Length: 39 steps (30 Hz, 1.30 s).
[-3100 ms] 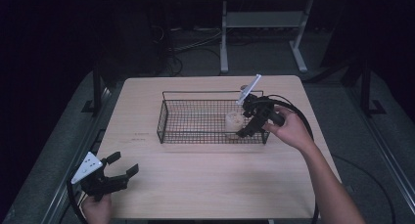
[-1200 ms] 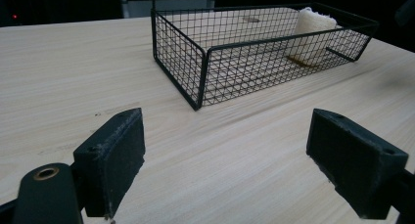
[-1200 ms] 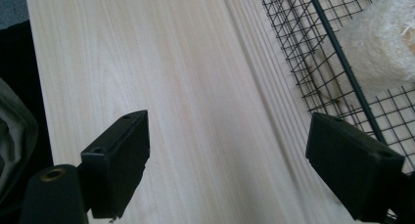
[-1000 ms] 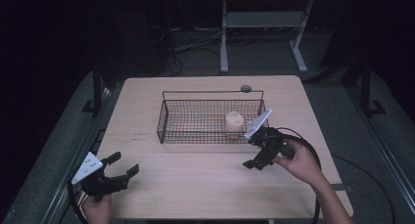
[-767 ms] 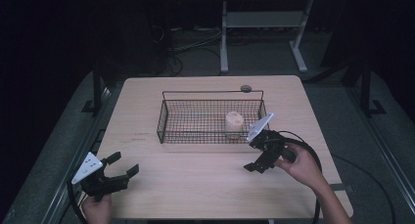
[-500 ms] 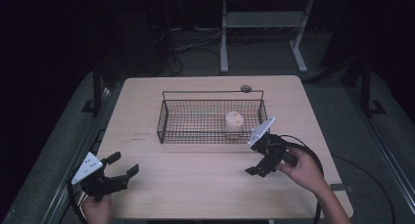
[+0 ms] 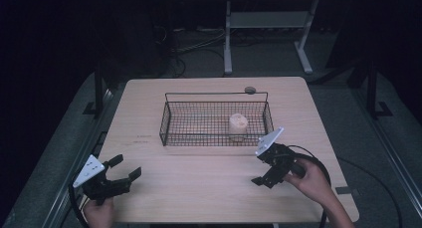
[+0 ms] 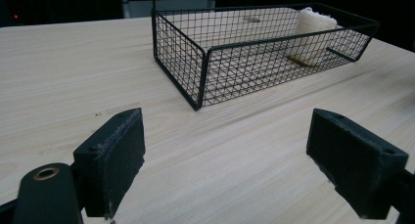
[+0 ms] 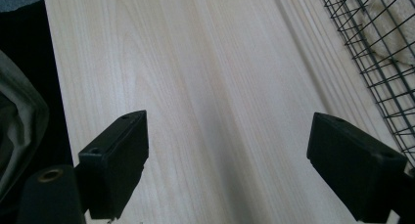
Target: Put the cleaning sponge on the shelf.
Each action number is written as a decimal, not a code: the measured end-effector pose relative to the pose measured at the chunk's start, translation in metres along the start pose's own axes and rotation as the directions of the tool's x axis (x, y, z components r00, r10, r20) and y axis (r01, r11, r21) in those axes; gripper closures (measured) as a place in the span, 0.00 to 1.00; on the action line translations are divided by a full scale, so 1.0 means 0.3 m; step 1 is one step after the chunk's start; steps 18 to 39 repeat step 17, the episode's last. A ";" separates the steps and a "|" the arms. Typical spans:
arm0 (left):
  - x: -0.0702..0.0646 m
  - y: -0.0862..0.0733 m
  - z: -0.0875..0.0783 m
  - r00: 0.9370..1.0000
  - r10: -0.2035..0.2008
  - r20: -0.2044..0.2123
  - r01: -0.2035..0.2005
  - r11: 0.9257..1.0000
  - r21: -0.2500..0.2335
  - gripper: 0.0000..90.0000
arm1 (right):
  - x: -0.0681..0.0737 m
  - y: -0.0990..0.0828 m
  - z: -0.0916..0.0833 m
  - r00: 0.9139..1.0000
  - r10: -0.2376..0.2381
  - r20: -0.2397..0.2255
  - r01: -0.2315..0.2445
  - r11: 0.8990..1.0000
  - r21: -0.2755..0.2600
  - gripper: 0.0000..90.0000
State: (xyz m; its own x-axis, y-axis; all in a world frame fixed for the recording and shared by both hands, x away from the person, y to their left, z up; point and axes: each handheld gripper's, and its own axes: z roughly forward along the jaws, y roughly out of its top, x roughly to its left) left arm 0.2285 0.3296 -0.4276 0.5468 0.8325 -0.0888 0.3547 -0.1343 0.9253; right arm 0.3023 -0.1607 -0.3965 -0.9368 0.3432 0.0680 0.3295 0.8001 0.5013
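While your right gripper (image 7: 265, 174) hangs over bare table (image 7: 199, 188) with jaws spread wide and nothing between them, the cream roll (image 7: 238, 125) sits upright in the wire basket (image 7: 214, 138), right end, against the near wall. Placing looks done; the step in hand is the retreat. Pull back low and smooth toward the near right edge, keep your cable (image 7: 318, 163) off the basket rim, and don't clip the wire corner just beside your jaw in the right gripper view. Left gripper (image 7: 121, 174) idles at the near left corner, jaws spread too, empty; leave it parked. Left gripper view shows the basket (image 8: 254, 53) far off with the roll (image 8: 313, 35) at its far end. Versus three seconds back: your right gripper was up at the basket's right end over the roll; now it is clear of the basket, nearer you. Roll is unmoved since a second ago. Left gripper is in the same spot throughout.
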 end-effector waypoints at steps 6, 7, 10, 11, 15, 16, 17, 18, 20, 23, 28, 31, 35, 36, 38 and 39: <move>0.001 0.000 -0.001 1.000 0.001 0.000 -0.001 1.000 -0.002 0.15 | 0.006 -0.020 0.006 1.000 0.014 -0.007 -0.014 1.000 -0.019 0.17; 0.002 0.000 -0.001 1.000 0.001 0.000 -0.001 1.000 -0.002 0.15 | 0.009 -0.025 0.007 1.000 0.013 -0.005 -0.014 1.000 -0.021 0.17; 0.002 0.000 -0.001 1.000 0.002 0.000 -0.002 1.000 -0.002 0.15 | 0.021 -0.040 0.009 1.000 0.020 -0.007 -0.020 0.999 -0.028 0.17; 0.001 0.000 0.000 1.000 0.000 0.000 0.000 1.000 -0.002 0.15 | 0.024 -0.043 0.009 1.000 0.019 -0.008 -0.019 0.999 -0.028 0.17; -0.001 0.001 0.001 1.000 0.004 0.001 -0.004 1.000 0.000 0.15 | 0.041 -0.062 0.013 1.000 0.025 -0.003 -0.025 0.999 -0.038 0.15; -0.001 0.001 0.002 1.000 0.004 0.000 -0.004 1.000 0.000 0.15 | 0.051 -0.069 0.014 1.000 0.023 -0.003 -0.023 0.999 -0.042 0.16; 0.000 0.000 0.002 1.000 0.006 0.000 -0.006 1.000 0.001 0.15 | 0.055 -0.072 0.014 1.000 0.018 0.004 -0.018 0.999 -0.044 0.15; 0.000 0.000 0.002 1.000 0.006 0.000 -0.006 1.000 0.001 0.15 | 0.055 -0.072 0.014 1.000 0.018 0.004 -0.018 0.999 -0.044 0.15; 0.000 0.000 0.002 1.000 0.006 0.000 -0.006 1.000 0.001 0.15 | 0.055 -0.072 0.014 1.000 0.018 0.004 -0.018 0.999 -0.044 0.15; 0.000 0.000 0.002 1.000 0.006 0.000 -0.006 1.000 0.001 0.15 | 0.055 -0.072 0.014 1.000 0.018 0.004 -0.018 0.999 -0.044 0.15; 0.000 0.000 0.002 1.000 0.006 0.000 -0.006 1.000 0.001 0.15 | 0.055 -0.072 0.014 1.000 0.018 0.004 -0.018 0.999 -0.044 0.15; 0.000 0.000 0.002 1.000 0.006 0.000 -0.006 1.000 0.001 0.15 | 0.055 -0.072 0.014 1.000 0.018 0.004 -0.018 0.999 -0.044 0.15; 0.000 0.000 0.002 1.000 0.006 0.000 -0.006 1.000 0.001 0.15 | 0.055 -0.072 0.014 1.000 0.018 0.004 -0.018 0.999 -0.044 0.15; 0.000 0.000 0.002 1.000 0.006 0.000 -0.006 1.000 0.001 0.15 | 0.055 -0.072 0.014 1.000 0.018 0.004 -0.018 0.999 -0.044 0.15; 0.000 0.000 0.002 1.000 0.006 0.000 -0.006 1.000 0.001 0.15 | 0.055 -0.072 0.014 1.000 0.018 0.004 -0.018 0.999 -0.044 0.15; 0.000 0.000 0.002 1.000 0.006 0.000 -0.006 1.000 0.001 0.15 | 0.055 -0.072 0.014 1.000 0.018 0.004 -0.018 0.999 -0.044 0.15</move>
